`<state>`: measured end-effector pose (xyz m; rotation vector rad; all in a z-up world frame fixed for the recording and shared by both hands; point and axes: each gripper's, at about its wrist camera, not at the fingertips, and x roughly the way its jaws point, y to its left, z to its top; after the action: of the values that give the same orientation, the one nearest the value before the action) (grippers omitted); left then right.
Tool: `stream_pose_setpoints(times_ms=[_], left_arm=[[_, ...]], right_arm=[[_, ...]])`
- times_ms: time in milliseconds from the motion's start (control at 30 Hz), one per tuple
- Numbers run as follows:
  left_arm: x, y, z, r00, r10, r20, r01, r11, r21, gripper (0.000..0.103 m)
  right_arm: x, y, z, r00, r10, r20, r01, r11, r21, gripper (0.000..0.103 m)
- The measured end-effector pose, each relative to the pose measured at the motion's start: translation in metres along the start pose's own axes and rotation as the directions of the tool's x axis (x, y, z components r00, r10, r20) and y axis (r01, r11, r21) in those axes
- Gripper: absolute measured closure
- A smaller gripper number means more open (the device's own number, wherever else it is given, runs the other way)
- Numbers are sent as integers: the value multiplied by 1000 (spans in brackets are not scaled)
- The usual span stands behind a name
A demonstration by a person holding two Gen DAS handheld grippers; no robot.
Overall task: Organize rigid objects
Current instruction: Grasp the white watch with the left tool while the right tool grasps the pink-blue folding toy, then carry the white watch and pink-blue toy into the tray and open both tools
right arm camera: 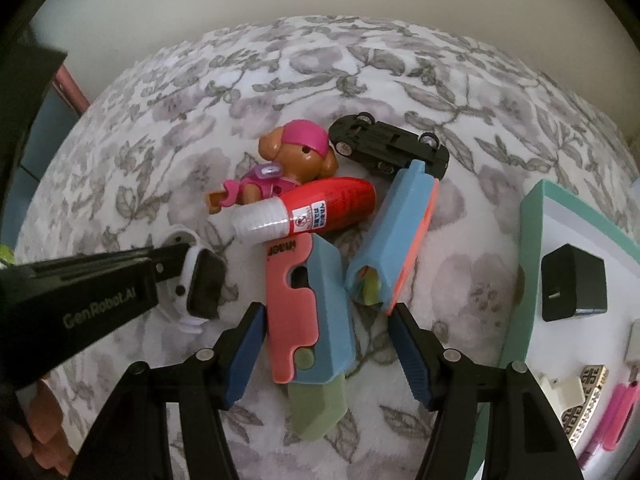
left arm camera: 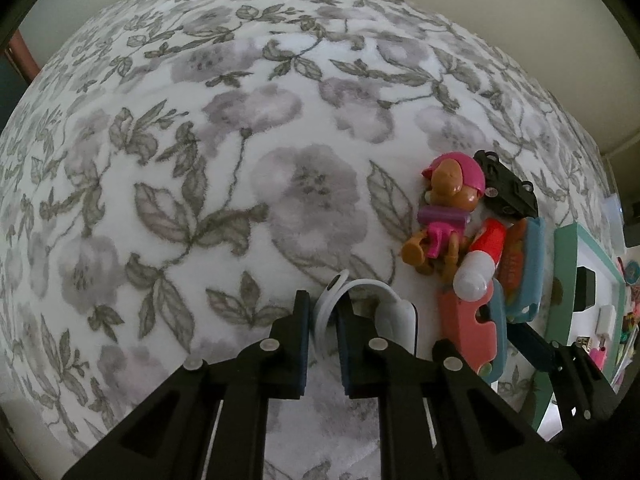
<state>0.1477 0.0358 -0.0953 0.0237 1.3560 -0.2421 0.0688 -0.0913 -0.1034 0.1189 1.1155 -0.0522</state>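
My left gripper (left arm camera: 323, 316) is shut on the white strap of a smartwatch (left arm camera: 394, 318), which lies on the floral blanket; the watch also shows in the right wrist view (right arm camera: 200, 282) with the left gripper (right arm camera: 170, 266) on it. My right gripper (right arm camera: 326, 344) is open, its fingers on either side of a pink-and-blue toy knife (right arm camera: 308, 312). A second blue-and-pink toy (right arm camera: 396, 236), a red bottle with a white cap (right arm camera: 312, 208), a brown puppy figure in pink (right arm camera: 288, 160) and a black toy car (right arm camera: 390, 146) lie beyond.
A teal-rimmed white tray (right arm camera: 532, 240) stands at the right, holding a black charger block (right arm camera: 572, 284) and small items. The floral blanket (left arm camera: 200, 140) stretches left and far. A wall lies behind.
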Motion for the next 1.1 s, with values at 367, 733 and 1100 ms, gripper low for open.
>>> stream_pose_setpoints(times_ms=[367,733,1100], left_arm=[[7,7,3,1000,-9,3,9,1000,-8,90],[-11,-1,-3,999,24,42,-23,999,-25,94],[-55,-19,-7,990,40,138,-38,999,-14,94]], right_arm=[[0,7,-2,998,-52,18,53,998,-41,50],[-11,1,-19,1000,-10,17,11,1000,-12,55],[-35,-20,-28,993,112,46,-116,988,98,55]])
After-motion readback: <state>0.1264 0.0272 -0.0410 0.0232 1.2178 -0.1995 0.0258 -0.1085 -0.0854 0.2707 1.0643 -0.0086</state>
